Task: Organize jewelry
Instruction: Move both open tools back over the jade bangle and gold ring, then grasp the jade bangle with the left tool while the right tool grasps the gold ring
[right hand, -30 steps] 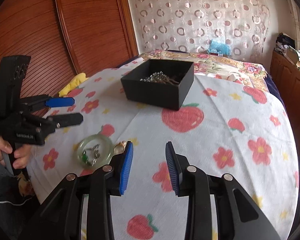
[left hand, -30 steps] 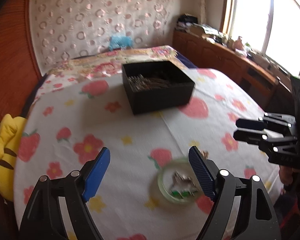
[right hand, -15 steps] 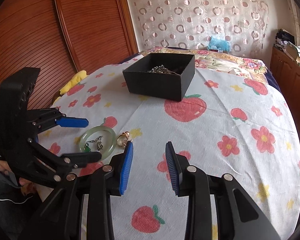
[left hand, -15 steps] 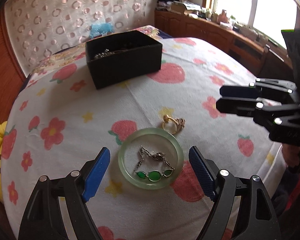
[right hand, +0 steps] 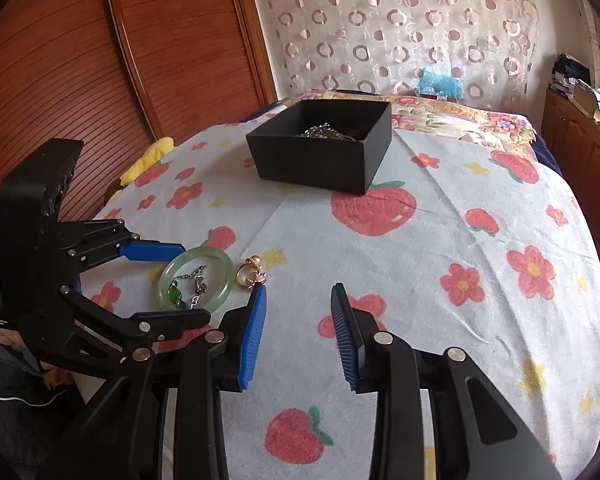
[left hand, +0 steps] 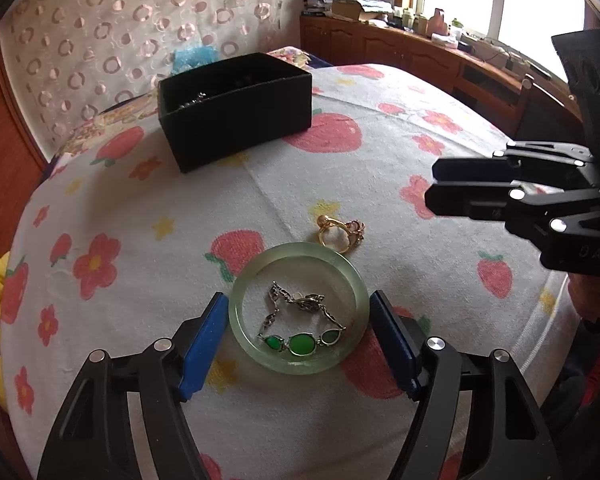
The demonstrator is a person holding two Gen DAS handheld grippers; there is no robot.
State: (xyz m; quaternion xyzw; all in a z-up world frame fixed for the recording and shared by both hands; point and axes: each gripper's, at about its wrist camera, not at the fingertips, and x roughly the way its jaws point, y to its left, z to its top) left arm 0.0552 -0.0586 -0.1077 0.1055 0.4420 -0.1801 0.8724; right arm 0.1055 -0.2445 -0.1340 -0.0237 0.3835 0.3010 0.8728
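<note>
A pale green jade bangle (left hand: 298, 365) lies flat on the flowered cloth, ringing a silver bracelet with green stones (left hand: 300, 342). My left gripper (left hand: 298, 304) straddles the bangle. Its jaws are closing, the blue pads right beside the rim on either side, with no clear press. A gold ring (left hand: 338, 234) rests just beyond the bangle. Further back stands the black box (left hand: 236, 116) with silver chains inside. My right gripper (right hand: 299, 292) hovers partly open and empty, just right of the ring (right hand: 250, 274) and bangle (right hand: 220, 258). The left gripper (right hand: 196, 280) shows there too.
The flowered cloth (right hand: 440, 220) covers a rounded surface that drops off at the near edges. A yellow plush (right hand: 152, 156) lies at the left edge by the wooden sliding doors (right hand: 80, 60). Wooden cabinets (left hand: 420, 56) run under the window on the right.
My left gripper came down and forward until the bangle lies between its fingers, and its jaws have narrowed. The right gripper has stayed where it was.
</note>
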